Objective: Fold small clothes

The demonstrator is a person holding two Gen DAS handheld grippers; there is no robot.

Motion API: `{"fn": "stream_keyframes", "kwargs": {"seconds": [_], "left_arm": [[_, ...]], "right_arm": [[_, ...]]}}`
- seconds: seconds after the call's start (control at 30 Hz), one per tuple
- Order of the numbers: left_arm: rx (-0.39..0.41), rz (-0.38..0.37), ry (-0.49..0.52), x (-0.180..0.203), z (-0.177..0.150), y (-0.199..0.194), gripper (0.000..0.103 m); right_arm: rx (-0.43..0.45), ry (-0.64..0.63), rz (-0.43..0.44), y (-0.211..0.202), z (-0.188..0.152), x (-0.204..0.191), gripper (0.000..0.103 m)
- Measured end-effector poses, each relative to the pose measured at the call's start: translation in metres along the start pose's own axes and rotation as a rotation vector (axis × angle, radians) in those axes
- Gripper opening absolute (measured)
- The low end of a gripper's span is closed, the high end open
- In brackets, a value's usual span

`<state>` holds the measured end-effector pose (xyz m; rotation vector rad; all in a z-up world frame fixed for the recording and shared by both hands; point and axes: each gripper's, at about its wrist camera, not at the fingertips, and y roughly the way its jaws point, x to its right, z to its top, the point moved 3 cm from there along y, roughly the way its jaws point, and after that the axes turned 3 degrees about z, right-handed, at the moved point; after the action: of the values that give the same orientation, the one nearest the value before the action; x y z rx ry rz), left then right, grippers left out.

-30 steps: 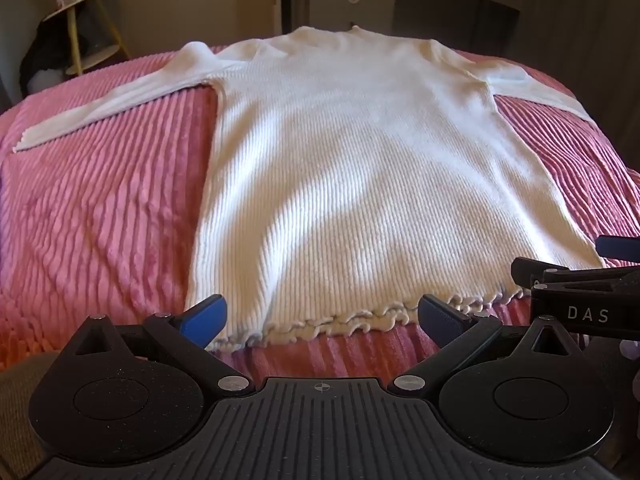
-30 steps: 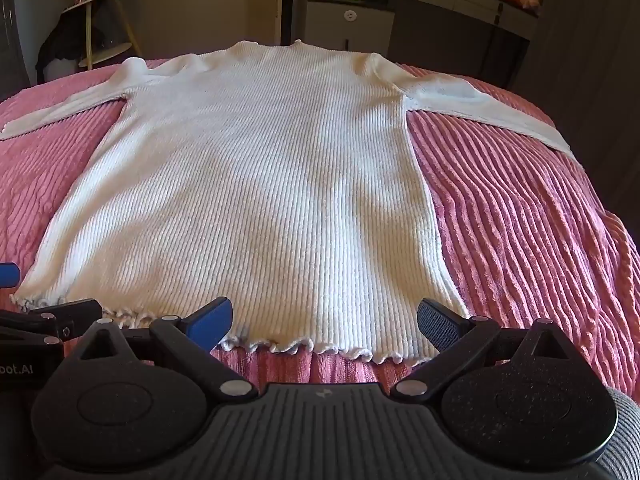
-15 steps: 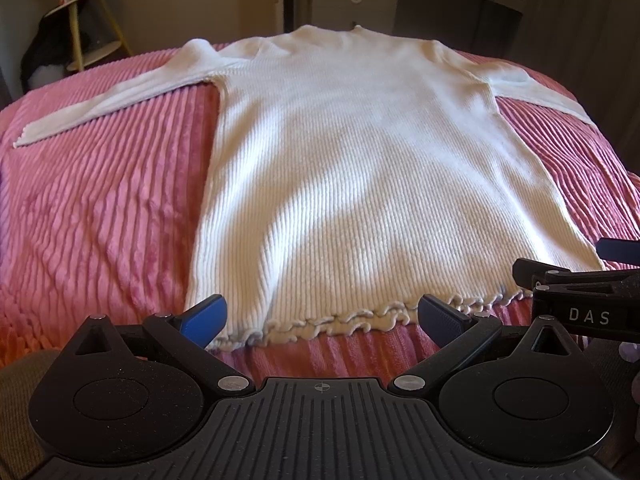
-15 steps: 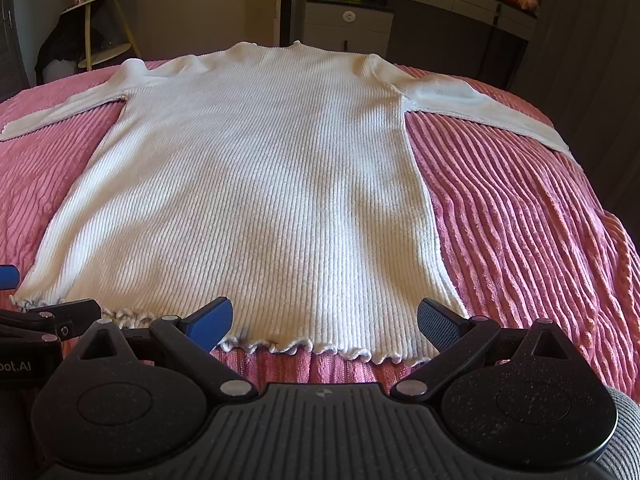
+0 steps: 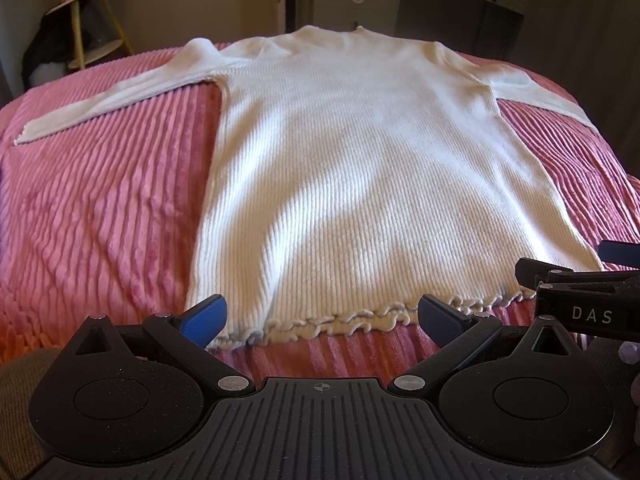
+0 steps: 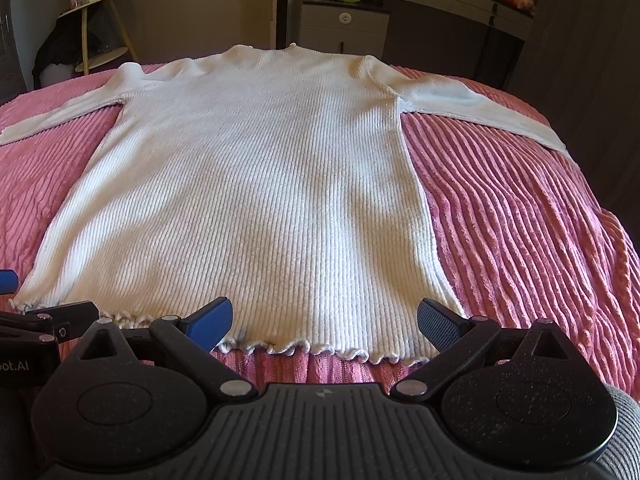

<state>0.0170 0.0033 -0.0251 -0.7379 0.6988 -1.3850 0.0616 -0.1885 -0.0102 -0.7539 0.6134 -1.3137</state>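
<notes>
The sweater (image 5: 360, 184) lies flat and face-up on the pink bedspread (image 5: 104, 216), both sleeves spread out to the sides, the frilled hem (image 5: 344, 322) nearest to the cameras. Nothing is folded yet.

The left gripper (image 5: 319, 314) hovers at the hem's left part with its jaws wide apart and empty. The right gripper (image 6: 325, 320) is at the hem's right part, also wide apart and empty.

The main risk seems to be the grip. The knit is thick but soft, and the hem is wavy, so a jaw may catch only the top layer, or pinch the plush bedspread together with it; then the fold would drag the cover or leave the back layer behind. If the two grippers lift unevenly, the fold line will probably go crooked.

The sleeves are still out, and the right sleeve (image 6: 480, 114) reaches toward the bed's edge, where it could slide off.

Behind the bed stand a shelf (image 6: 94, 28) and a cabinet (image 6: 344, 24), well apart. Nothing lies on the sweater.
</notes>
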Motion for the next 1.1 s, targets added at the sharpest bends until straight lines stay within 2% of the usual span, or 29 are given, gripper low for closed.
{"fn": "stream_keyframes", "kwargs": {"seconds": [1.1], "left_arm": [[-0.005, -0.003, -0.02, -0.0007, 0.001, -0.0012, 0.103]], "right_arm": [[0.015, 0.013, 0.004, -0.0016, -0.0013, 0.0008, 0.099]]}}
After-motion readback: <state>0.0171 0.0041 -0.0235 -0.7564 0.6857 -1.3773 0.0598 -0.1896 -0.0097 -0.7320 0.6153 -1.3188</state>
